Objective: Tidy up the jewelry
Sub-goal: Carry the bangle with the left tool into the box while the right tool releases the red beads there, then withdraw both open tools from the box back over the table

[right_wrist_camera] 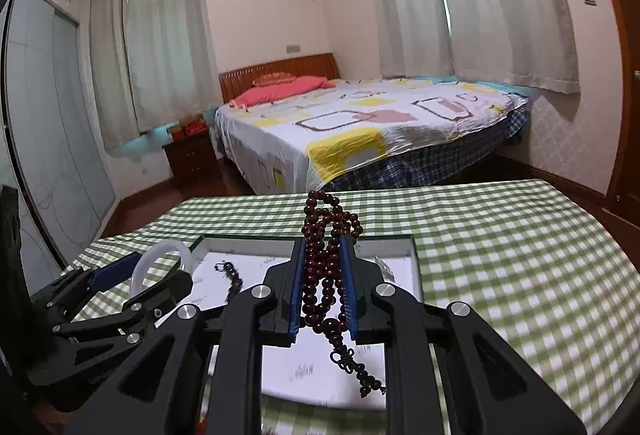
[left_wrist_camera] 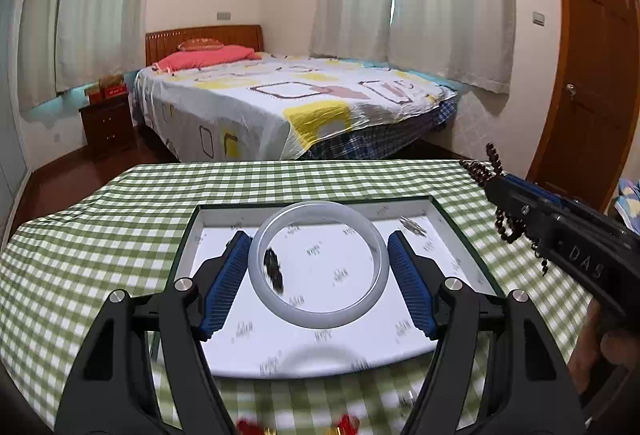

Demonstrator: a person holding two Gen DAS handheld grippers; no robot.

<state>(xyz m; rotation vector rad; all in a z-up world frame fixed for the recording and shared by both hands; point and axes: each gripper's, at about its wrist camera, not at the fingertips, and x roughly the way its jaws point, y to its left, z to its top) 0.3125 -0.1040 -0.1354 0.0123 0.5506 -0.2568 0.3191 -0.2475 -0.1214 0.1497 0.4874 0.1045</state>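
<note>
My left gripper (left_wrist_camera: 318,255) is shut on a pale white jade bangle (left_wrist_camera: 376,243), held flat above the white-lined tray (left_wrist_camera: 456,231). A small dark bead bracelet (left_wrist_camera: 273,269) and a silvery piece (left_wrist_camera: 413,226) lie in the tray. My right gripper (right_wrist_camera: 324,267) is shut on a dark red bead string (right_wrist_camera: 326,255), which hangs through the pads with its tassel end below. The right gripper shows in the left wrist view (left_wrist_camera: 532,203) to the right of the tray. The left gripper with the bangle (right_wrist_camera: 160,255) shows at the left of the right wrist view.
The tray sits on a table with a green checked cloth (left_wrist_camera: 120,219). Red and gold items (left_wrist_camera: 344,427) show blurred at the near table edge. A bed (left_wrist_camera: 288,103), a nightstand (left_wrist_camera: 108,127) and a wooden door (left_wrist_camera: 592,75) stand beyond.
</note>
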